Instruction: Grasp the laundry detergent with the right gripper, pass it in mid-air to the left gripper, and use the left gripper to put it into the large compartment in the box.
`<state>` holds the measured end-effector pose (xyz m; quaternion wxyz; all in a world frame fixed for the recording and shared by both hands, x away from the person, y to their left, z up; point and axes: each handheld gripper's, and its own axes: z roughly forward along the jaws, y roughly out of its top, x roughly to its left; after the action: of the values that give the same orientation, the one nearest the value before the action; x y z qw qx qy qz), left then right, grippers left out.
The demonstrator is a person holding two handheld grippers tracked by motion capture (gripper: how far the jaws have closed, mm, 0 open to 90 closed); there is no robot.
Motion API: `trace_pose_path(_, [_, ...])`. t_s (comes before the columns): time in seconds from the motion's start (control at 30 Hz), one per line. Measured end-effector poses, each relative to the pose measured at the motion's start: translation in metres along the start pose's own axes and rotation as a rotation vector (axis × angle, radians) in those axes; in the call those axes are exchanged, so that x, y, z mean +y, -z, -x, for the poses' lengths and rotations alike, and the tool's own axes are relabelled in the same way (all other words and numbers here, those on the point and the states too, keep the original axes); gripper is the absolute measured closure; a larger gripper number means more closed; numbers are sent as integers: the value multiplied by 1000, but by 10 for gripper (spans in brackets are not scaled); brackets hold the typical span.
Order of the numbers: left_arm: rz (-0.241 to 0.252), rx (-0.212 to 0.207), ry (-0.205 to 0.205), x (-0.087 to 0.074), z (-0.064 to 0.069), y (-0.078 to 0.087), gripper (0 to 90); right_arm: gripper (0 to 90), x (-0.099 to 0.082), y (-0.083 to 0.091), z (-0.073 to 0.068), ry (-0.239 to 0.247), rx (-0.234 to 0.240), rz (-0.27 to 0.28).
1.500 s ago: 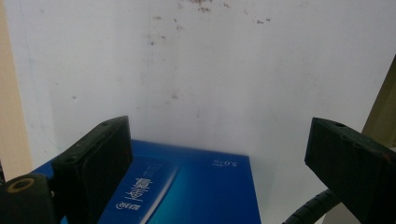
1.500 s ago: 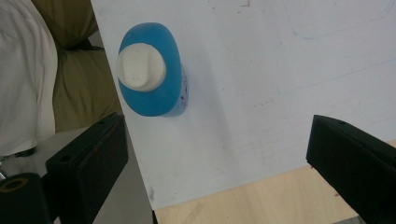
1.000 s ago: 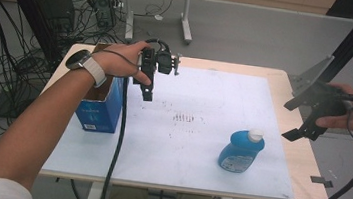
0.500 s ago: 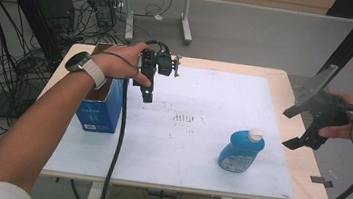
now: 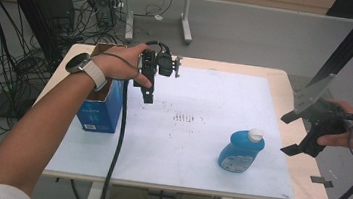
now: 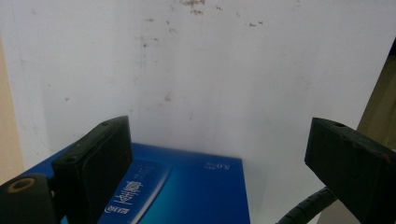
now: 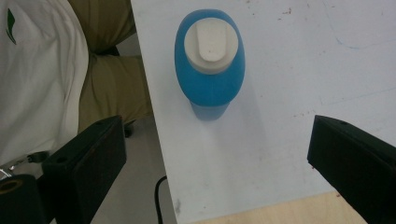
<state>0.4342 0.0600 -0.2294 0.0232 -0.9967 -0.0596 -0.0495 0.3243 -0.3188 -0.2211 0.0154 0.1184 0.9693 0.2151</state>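
Note:
A blue bottle (image 5: 239,152) with a white cap (image 5: 256,135) stands upright near the front right of the white sheet (image 5: 199,147). My right gripper (image 5: 293,133) hovers off the table's right edge, open wide, jaws turned toward the bottle. From above, the right gripper view has the bottle (image 7: 210,70) ahead of my open right gripper (image 7: 219,140), not touching. My left gripper (image 5: 148,95) hangs over the sheet's back left, beside a blue box (image 5: 97,113). Between the open jaws of my left gripper (image 6: 219,140) lies the box (image 6: 187,191), below and apart.
The wooden table (image 5: 302,174) shows past the sheet on the right, with a small dark tape piece (image 5: 319,180). A black cable (image 5: 119,138) trails from the left gripper across the sheet's left side. Cables and a second table stand on the floor behind.
My right gripper has dropped toward the table's near right edge, staying open. The left gripper has barely shifted.

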Motion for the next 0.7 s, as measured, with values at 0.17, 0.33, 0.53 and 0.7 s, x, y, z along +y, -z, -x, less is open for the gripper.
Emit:
trace_pose_path(0.17, [-1,2,1,0,0,0,81,45,-3,-6,0,4,7,15])
trace_pose_path(0.33, [0,2,4,0,1,0,81,46,-6,-11,0,13,9,27])
trace_pose_path(0.53, [1,2,1,1,1,0,81,47,-7,-19,1,22,10,32])
trace_pose_path(0.7, [0,1,0,1,1,0,81,47,-8,-25,1,26,14,34])
